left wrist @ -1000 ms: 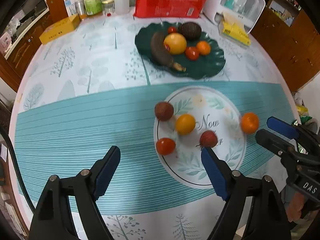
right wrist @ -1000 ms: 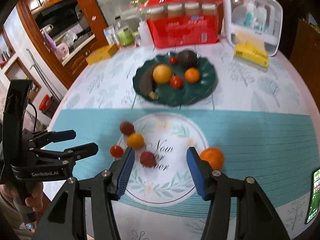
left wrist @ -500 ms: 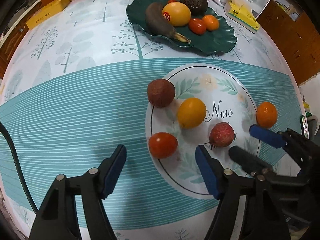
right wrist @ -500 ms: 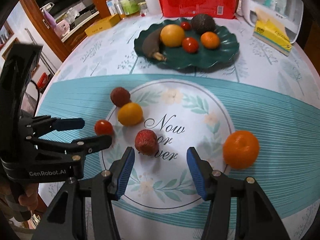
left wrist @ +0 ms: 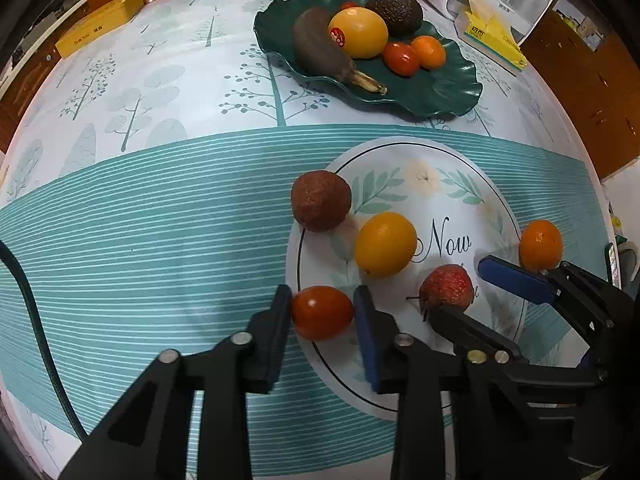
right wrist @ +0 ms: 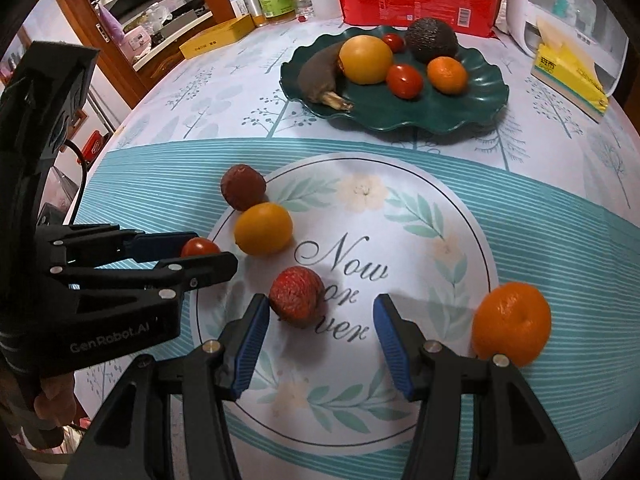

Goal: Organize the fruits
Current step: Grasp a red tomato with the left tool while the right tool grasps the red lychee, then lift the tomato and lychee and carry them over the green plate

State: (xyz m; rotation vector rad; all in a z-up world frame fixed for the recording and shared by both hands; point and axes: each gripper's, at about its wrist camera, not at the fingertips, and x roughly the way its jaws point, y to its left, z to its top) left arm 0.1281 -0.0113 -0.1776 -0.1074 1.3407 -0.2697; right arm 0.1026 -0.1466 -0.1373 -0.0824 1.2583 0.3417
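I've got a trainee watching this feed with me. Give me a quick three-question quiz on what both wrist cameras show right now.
1. True or false: the left gripper is shut on the small red tomato.
2. Which fruit lies between the open fingers of the right gripper? A) the lychee B) the loose orange C) the yellow fruit
3. Fill in: the dark banana lies on the green ____.

Key
1. True; its jaws have just been closing, and both pads now press the tomato.
2. A; it sits by one pad, not yet gripped.
3. plate
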